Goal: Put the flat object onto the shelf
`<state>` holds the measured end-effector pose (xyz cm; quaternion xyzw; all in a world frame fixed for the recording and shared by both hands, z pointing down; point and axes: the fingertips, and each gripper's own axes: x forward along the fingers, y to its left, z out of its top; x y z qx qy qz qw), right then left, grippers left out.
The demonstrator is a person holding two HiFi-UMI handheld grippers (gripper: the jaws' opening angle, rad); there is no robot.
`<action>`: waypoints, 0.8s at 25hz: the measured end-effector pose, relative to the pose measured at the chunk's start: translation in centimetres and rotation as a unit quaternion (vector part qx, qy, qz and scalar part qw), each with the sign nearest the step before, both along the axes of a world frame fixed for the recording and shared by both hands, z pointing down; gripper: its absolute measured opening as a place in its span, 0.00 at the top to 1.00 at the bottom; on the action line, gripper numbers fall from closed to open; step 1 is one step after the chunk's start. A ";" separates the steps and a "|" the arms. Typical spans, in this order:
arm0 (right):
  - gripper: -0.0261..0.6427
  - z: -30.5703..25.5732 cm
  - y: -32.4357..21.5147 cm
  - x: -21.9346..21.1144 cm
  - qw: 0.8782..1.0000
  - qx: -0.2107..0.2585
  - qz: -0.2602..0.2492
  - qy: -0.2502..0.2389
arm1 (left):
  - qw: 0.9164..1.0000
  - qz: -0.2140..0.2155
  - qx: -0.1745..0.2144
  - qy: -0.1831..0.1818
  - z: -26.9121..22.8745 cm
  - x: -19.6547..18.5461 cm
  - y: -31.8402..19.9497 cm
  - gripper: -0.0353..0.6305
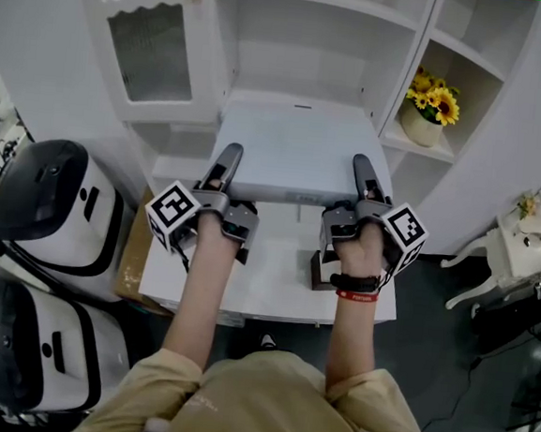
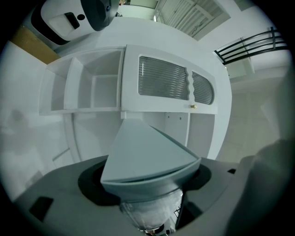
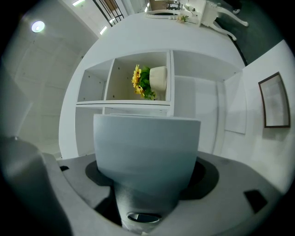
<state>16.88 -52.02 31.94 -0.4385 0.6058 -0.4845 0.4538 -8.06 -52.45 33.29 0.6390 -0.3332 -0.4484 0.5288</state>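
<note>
Legible writing: none. A small label (image 1: 306, 198) on the near edge of the flat object (image 1: 290, 151) is too small to read. The print on the red wristband (image 1: 356, 296) at the right wrist is also unreadable. The cubes (image 1: 172, 213) on the grippers carry black-and-white square markers only.

Pose: both forearms extend forward, side by side. The left hand (image 1: 214, 232) and right hand (image 1: 363, 251) each grasp a gripper that points away from the person, about level.

Left gripper (image 1: 226, 162): fingers set wide and clamped on the left side of the flat object (image 2: 147, 156). One finger lies along its top face.

Right gripper (image 1: 364, 176): fingers set wide and clamped on the right side of the flat object (image 3: 147, 147) in the same way.

Flat object: a pale grey-white slab, held level between the two grippers above the white counter (image 1: 273, 291). Its far edge is at the mouth of the middle bay of the white shelf (image 1: 312, 68). Contact with the shelf cannot be determined. A pot of yellow flowers (image 1: 429, 107) stands in the bay to the right.
</note>
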 end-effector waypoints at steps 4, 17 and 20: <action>0.43 0.3 -1.3 0.0 1.000 -0.001 -0.005 -0.006 | 1.000 -0.007 -0.002 -0.018 0.3 -0.2 -1.1 0.41; 0.43 0.7 -5.1 0.4 1.000 -0.004 0.005 -0.030 | 0.999 -0.019 -0.006 -0.028 0.0 0.0 -4.4 0.41; 0.43 0.7 -6.3 0.3 0.999 -0.004 0.006 -0.031 | 0.999 -0.021 -0.008 -0.026 -0.1 -0.1 -5.4 0.41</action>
